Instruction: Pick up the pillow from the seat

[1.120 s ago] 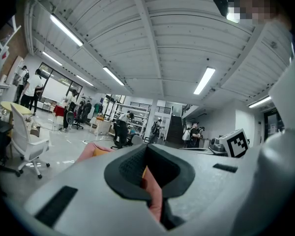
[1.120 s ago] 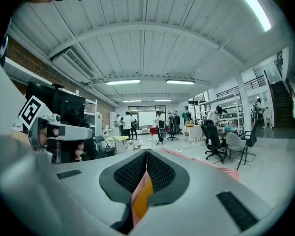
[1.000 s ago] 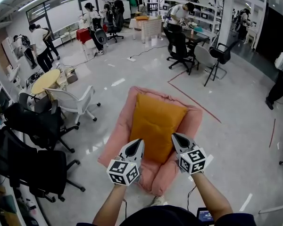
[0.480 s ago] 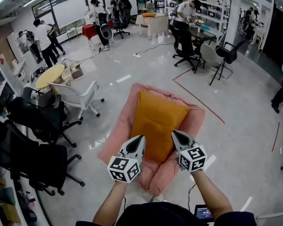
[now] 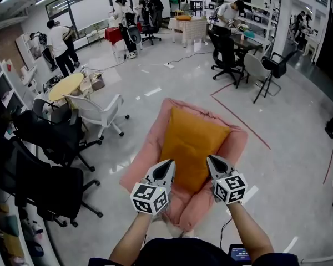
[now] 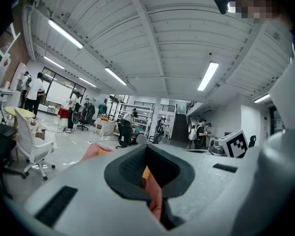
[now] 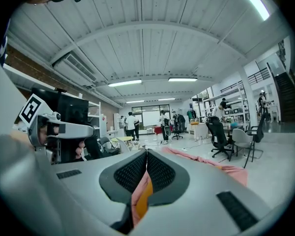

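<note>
An orange pillow (image 5: 191,143) lies lengthwise on a pink cushioned seat (image 5: 148,148) that rests on the floor. My left gripper (image 5: 167,164) hovers over the pillow's near left corner, its jaws shut with nothing between them. Over the near right corner my right gripper (image 5: 211,159) is shut and empty too. In the left gripper view, the left gripper (image 6: 146,151) points level, and a sliver of orange pillow (image 6: 143,173) and pink seat (image 6: 155,198) shows below its tips. In the right gripper view, the right gripper (image 7: 146,154) shows the pillow (image 7: 144,198) the same way, with the seat (image 7: 206,160) stretching ahead.
A white office chair (image 5: 96,112) and two black chairs (image 5: 51,143) (image 5: 41,193) stand to the left of the seat. A yellow round table (image 5: 65,86) is behind them. A red tape line (image 5: 241,121) crosses the floor on the right. People and desks fill the far end.
Only the head camera's aim has drifted a little. Both grippers stay shut in the same place over the pillow's near end.
</note>
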`<state>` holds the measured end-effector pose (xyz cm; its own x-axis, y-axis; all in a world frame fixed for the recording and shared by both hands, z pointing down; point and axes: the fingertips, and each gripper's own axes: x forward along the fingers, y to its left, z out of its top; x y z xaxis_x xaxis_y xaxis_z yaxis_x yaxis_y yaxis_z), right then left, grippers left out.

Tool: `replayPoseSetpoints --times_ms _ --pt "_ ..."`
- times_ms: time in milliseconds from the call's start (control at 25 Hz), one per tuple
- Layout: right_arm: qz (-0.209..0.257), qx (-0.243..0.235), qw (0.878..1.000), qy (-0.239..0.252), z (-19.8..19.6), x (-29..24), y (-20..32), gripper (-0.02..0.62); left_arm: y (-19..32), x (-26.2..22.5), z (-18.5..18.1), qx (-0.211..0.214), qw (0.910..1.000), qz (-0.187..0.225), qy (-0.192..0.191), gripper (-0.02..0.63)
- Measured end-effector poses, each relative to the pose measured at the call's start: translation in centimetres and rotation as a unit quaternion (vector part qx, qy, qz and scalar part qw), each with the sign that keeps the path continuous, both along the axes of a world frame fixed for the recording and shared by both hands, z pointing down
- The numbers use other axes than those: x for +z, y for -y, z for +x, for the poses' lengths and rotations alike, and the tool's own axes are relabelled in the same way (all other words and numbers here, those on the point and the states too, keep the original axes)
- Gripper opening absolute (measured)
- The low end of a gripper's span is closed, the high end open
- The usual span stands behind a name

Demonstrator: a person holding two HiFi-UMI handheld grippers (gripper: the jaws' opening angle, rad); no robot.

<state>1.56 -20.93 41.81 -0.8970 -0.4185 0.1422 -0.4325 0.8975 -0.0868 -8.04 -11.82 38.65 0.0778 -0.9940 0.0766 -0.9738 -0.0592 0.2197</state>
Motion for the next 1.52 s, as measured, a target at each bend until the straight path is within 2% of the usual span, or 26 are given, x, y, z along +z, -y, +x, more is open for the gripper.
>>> replayPoseSetpoints --times_ms 640,1520 --pt "-0.012 0.047 0.999 0.008 -4.5 0.5 4.0 0.018 4.9 0.3 -5.6 0.040 0.9991 -0.015 0.007 0.003" --pt "-0.069 0.145 0.987 -0.029 -4.0 6.3 8.4 0.018 12.3 5.4 -8.2 0.128 0.9897 -0.062 -0.018 0.003"
